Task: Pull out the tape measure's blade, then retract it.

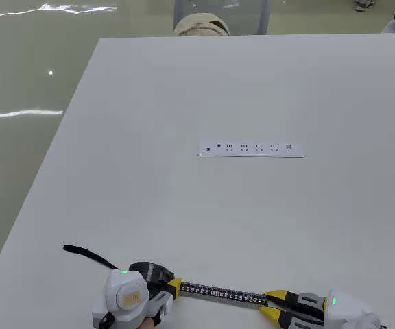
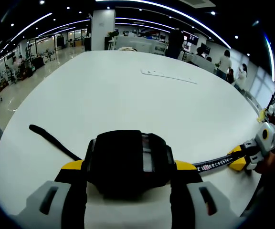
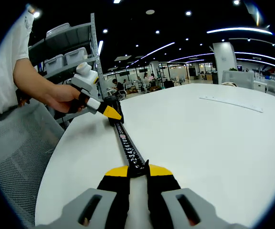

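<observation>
A black tape measure case point(image 1: 153, 275) point(image 2: 128, 160) sits near the table's front edge, with my left gripper point(image 1: 163, 288) point(image 2: 128, 167) shut on it. Its black wrist strap point(image 1: 88, 255) point(image 2: 51, 140) trails left on the table. The dark blade point(image 1: 221, 293) point(image 2: 213, 165) point(image 3: 128, 145) with white numbers is pulled out to the right. My right gripper point(image 1: 271, 305) point(image 3: 136, 169) is shut on the blade's end. In the right gripper view the blade runs away to the case, held by the left gripper point(image 3: 110, 112) in a hand.
A white power strip point(image 1: 250, 149) point(image 2: 168, 75) point(image 3: 230, 103) lies flat at the middle of the white table point(image 1: 252, 89). The table's left edge borders a glossy floor point(image 1: 19, 103). People and shelves stand around the room in the gripper views.
</observation>
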A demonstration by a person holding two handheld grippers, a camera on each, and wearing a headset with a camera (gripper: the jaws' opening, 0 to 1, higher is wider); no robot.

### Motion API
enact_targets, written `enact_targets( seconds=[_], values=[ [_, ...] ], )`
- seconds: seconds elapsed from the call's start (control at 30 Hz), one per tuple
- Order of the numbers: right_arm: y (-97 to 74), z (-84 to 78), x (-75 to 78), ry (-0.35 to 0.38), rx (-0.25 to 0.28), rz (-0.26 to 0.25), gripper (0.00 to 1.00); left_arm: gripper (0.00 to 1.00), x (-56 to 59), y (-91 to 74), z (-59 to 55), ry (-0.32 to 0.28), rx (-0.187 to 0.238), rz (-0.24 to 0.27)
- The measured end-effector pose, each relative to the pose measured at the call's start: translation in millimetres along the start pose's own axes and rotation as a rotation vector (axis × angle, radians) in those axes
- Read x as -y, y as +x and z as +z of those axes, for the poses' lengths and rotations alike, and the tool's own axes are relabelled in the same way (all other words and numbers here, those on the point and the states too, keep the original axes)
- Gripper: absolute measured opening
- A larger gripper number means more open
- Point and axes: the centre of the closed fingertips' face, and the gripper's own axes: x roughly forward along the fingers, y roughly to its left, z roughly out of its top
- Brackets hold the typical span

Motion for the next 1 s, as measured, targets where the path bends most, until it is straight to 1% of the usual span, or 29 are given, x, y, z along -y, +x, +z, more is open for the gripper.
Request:
enact_targets(
  seconds=[0.3, 0.63, 0.9, 1.0],
  values=[
    [11.9, 2.9, -5.1, 0.0, -0.003, 0.017, 0.12, 0.69, -0.9, 1.3, -1.2, 0.0, -0.003, -0.002],
    [18.8, 4.7, -6.9, -0.003, -0.004, 0.024, 0.12, 0.69, -0.6, 0.5, -1.1, -0.003, -0.005, -0.005],
    [41.3, 11.8, -15.1, -0.017, -0.01, 0.058, 0.12, 0.68, -0.3, 0.1, -1.0, 0.0, -0.008, -0.009],
    [47.0, 14.0, -17.7, -0.018, -0.011, 0.064, 0.12, 0.69, -0.9, 1.0, -1.4, -0.001, -0.008, -0.009]
  ],
)
